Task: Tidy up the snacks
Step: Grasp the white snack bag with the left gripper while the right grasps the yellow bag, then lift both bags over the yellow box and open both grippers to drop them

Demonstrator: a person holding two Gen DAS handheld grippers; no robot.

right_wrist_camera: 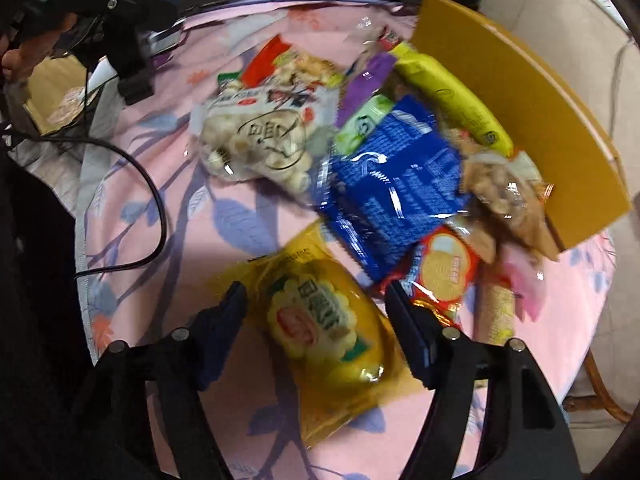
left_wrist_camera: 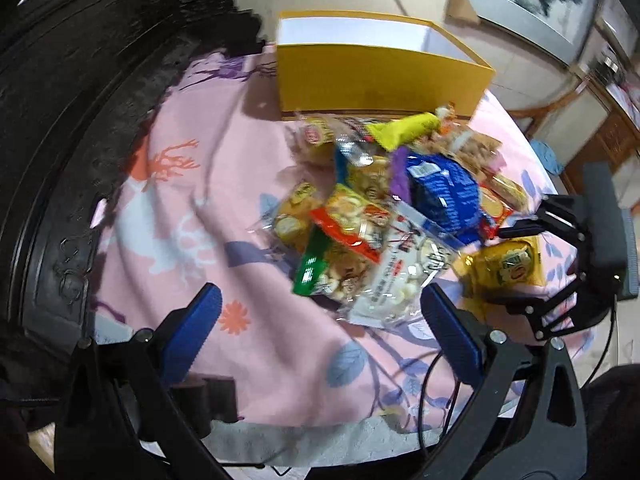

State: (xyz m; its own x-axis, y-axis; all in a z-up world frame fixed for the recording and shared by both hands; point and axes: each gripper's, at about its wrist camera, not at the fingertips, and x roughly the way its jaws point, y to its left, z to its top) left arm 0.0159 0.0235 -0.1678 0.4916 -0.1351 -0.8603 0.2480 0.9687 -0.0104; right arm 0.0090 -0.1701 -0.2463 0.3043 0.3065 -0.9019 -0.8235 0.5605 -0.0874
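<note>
Pink flowered tablecloth (left_wrist_camera: pixel 180 208) carries everything.

Left wrist view, left to right: left gripper (left_wrist_camera: pixel 320 320) hangs with its jaws wide apart and empty over the near edge of the cloth, just short of a clear bag of white puffs (left_wrist_camera: pixel 396 276). The snack pile (left_wrist_camera: pixel 400 184) sits mid-cloth. A yellow box (left_wrist_camera: pixel 380 76) with a white inside stands at the far edge behind the pile. The right gripper (left_wrist_camera: pixel 516 268) is at the cloth's right edge, around a yellow packet (left_wrist_camera: pixel 504 268).

Right wrist view: a black cable (right_wrist_camera: pixel 152 184) trails over the left part of the cloth. The yellow packet (right_wrist_camera: pixel 320 320) lies flat between the right gripper (right_wrist_camera: pixel 316 316) fingers; jaws half apart, and whether the pads press on it I cannot tell (blurred). A blue bag (right_wrist_camera: pixel 392 188) lies just past it, and the yellow box (right_wrist_camera: pixel 520 120) is at the right edge.
</note>
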